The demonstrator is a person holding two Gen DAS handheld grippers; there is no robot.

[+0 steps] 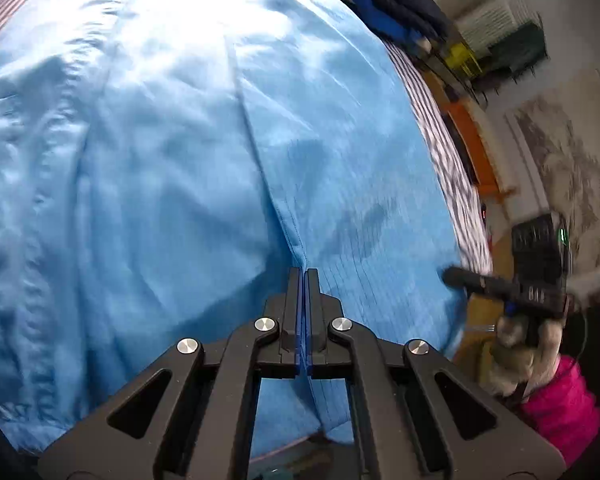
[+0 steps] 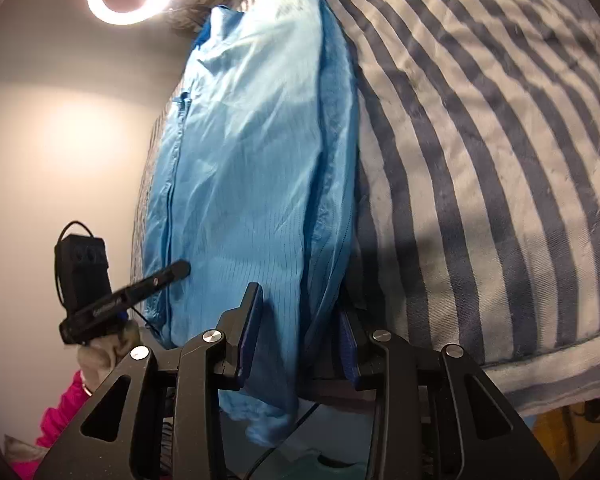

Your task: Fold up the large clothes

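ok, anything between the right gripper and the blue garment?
Nothing visible. The right gripper is open with the blue garment already hanging between its fingers. The left gripper is shut on the same fabric.

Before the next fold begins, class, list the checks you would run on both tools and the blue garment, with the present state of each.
1. Left tool shut on the blue garment: ok.
2. Right tool gripping cloth: not ok; jaws open, cloth lies between them.
3. Garment lies on the striped bedding: ok.
4. Garment's near edge on the bed: not ok, it hangs over.
5. Far end flat: cannot tell.
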